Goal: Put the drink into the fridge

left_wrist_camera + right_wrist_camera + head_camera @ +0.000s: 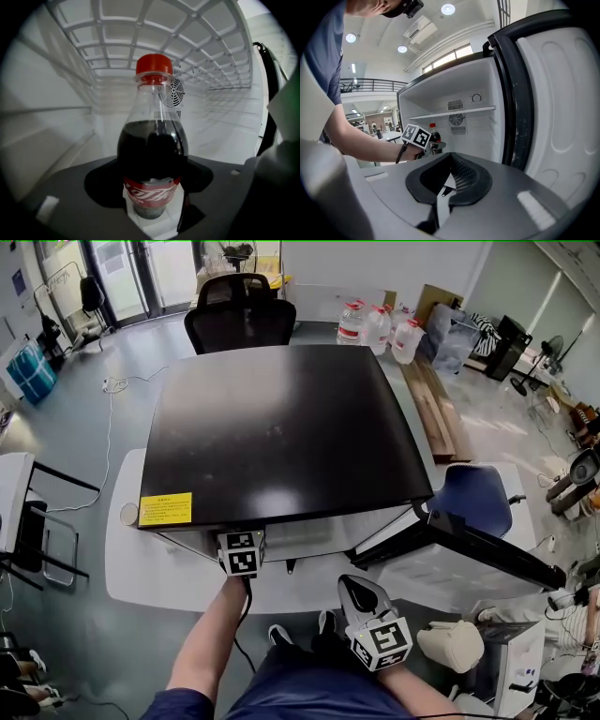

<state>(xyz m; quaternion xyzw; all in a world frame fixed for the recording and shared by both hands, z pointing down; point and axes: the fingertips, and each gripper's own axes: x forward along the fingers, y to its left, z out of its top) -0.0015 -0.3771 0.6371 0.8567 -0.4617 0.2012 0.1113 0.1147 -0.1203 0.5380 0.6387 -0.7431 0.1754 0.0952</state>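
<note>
While the right gripper hangs near the person's body, outside the fridge and beside its open door, its jaws are pressed together with nothing between them, so it has no part in the hold. Further forward, the left gripper reaches in under the fridge's black top and is plainly the one nearer the work. Its jaws are closed around the lower body of the drink, at the red label, one pad on each side. The bottle stands upright, long axis vertical, red cap uppermost, with dark cola up to its shoulder. It sits straight ahead of the fingers and inside the compartment, below the wire shelf that runs overhead. Whether its base touches the compartment floor cannot be told, since the gripper body hides everything below the label. Beyond the bottle the white back wall carries a round fan grille, well apart from it, so there looks to be room to go deeper. The coming move probably turns on height: lowering the bottle along its own axis until it stands, then parting the jaws and drawing back without tipping it.
</note>
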